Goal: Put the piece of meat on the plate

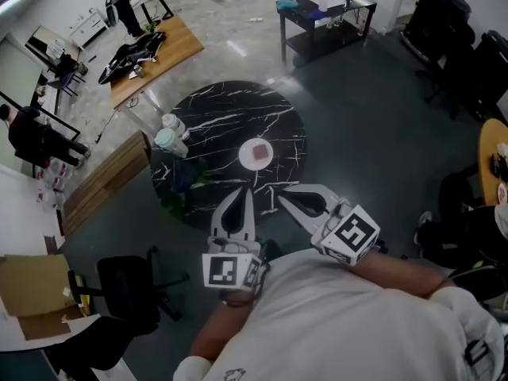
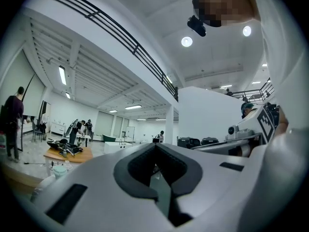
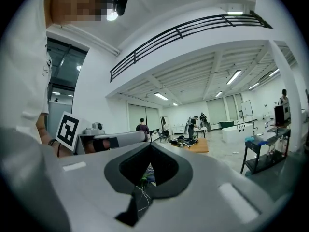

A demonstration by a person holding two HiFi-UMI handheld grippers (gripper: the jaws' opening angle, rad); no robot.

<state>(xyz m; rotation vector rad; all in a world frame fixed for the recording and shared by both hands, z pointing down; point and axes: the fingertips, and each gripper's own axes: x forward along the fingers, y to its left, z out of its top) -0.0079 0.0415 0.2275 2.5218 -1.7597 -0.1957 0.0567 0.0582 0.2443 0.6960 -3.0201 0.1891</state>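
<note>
left tool closed and empty, right tool closed and empty, both held level by the person's chest; piece of meat on white plate; plate on round black surface, bottles at its left edge

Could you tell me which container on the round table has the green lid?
The container nearer the person; the other container, just beyond it, has a whitish top.
</note>
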